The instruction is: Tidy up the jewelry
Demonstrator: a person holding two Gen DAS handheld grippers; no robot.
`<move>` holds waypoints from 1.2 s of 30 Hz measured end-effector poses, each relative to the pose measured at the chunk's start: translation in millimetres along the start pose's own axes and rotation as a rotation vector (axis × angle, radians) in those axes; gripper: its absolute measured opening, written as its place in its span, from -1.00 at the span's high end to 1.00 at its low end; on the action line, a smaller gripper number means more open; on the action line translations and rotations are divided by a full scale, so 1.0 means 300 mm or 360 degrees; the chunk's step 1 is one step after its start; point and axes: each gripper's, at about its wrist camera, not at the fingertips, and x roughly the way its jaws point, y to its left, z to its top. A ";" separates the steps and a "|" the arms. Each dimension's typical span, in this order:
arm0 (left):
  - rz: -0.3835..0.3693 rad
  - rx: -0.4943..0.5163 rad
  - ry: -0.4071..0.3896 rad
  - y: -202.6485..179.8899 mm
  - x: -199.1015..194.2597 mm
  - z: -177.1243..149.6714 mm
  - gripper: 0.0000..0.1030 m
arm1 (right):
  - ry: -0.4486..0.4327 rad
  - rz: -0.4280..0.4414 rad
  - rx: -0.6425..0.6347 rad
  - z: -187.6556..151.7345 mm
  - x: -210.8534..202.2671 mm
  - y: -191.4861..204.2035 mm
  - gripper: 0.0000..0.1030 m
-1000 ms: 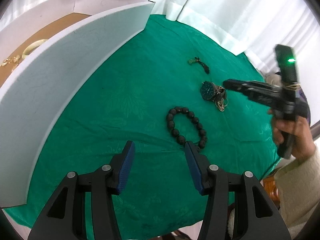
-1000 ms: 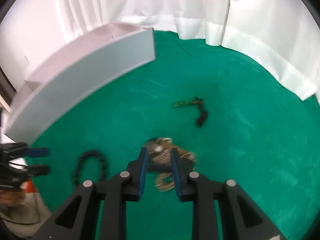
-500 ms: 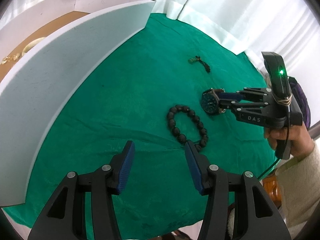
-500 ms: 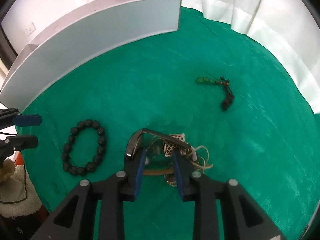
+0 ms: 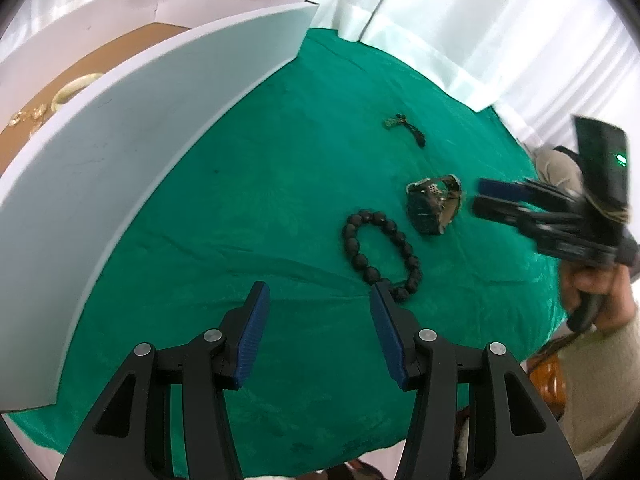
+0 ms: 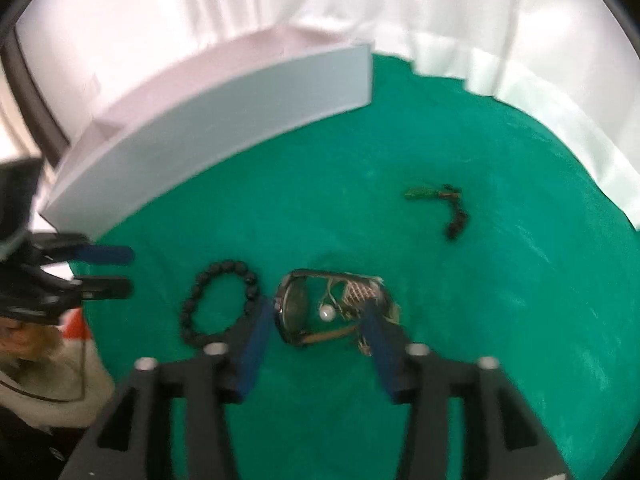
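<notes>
A dark watch (image 5: 426,210) tangled with gold chains and a pearl lies on the green cloth (image 5: 248,208). My right gripper (image 5: 480,196) hovers just right of it, jaws opening, and the pads press nothing. In the right wrist view the watch pile (image 6: 298,304) shows between the fingers of the right gripper (image 6: 316,312). A black bead bracelet (image 5: 360,260) (image 6: 230,267) lies left of the watch. My left gripper (image 5: 320,300) (image 6: 130,271) stands open and empty just short of the bracelet. A small green-bead charm (image 5: 404,130) (image 6: 454,216) lies farther back.
A white box (image 5: 120,140) (image 6: 240,120) with a tall wall stands at the left. On its brown floor rest a pale bangle (image 5: 74,88) and gold chains (image 5: 28,118). White curtains (image 5: 460,20) close the back. A hand (image 5: 592,292) in a cream sleeve holds the right gripper.
The right gripper had its fingers around the watch pile, then widened its jaws and drew back to the right. The watch now lies tipped in a new pose. The left gripper stayed put.
</notes>
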 end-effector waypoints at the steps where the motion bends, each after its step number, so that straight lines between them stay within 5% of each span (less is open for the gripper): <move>1: -0.0001 -0.0007 0.0002 0.002 0.004 0.002 -0.05 | -0.0006 0.0000 0.0048 -0.013 -0.025 -0.018 0.00; 7: -0.0016 0.0024 0.0003 -0.033 0.006 0.004 -0.05 | 0.0061 -0.0033 0.0156 -0.056 -0.006 -0.102 0.00; 16: -0.0005 0.0040 0.0016 -0.053 0.015 0.006 -0.05 | 0.0088 -0.0136 -0.0021 -0.103 0.149 -0.114 0.00; 17: -0.0004 0.0044 0.0016 -0.054 0.013 0.006 -0.05 | 0.0074 -0.0141 -0.0035 -0.105 0.160 -0.113 0.13; 18: -0.0003 0.0047 0.0015 -0.056 0.012 0.006 -0.05 | 0.0047 -0.0159 -0.0061 -0.105 0.162 -0.107 0.61; 19: 0.0000 0.0050 0.0015 -0.057 0.011 0.003 -0.05 | 0.0029 -0.0169 -0.0079 -0.099 0.161 -0.103 0.70; 20: 0.0004 0.0050 0.0013 -0.055 0.009 0.001 -0.05 | 0.0043 -0.0176 -0.0076 -0.098 0.152 -0.097 1.00; 31: -0.0025 0.0048 0.0017 -0.061 0.019 0.001 -0.05 | -0.0332 -0.0415 -0.0093 0.070 -0.227 -0.062 0.99; 32: -0.0028 0.0055 0.0015 -0.066 0.014 0.000 -0.05 | -0.0342 -0.0414 -0.0039 0.085 -0.223 -0.084 0.95; 35: -0.0025 0.0064 0.0005 -0.070 0.003 -0.002 -0.05 | -0.0245 -0.0314 0.0227 0.138 -0.136 -0.215 -0.30; 36: -0.0022 0.0063 0.0002 -0.068 -0.001 -0.001 -0.05 | -0.0233 -0.0293 0.0277 0.159 -0.094 -0.252 -0.32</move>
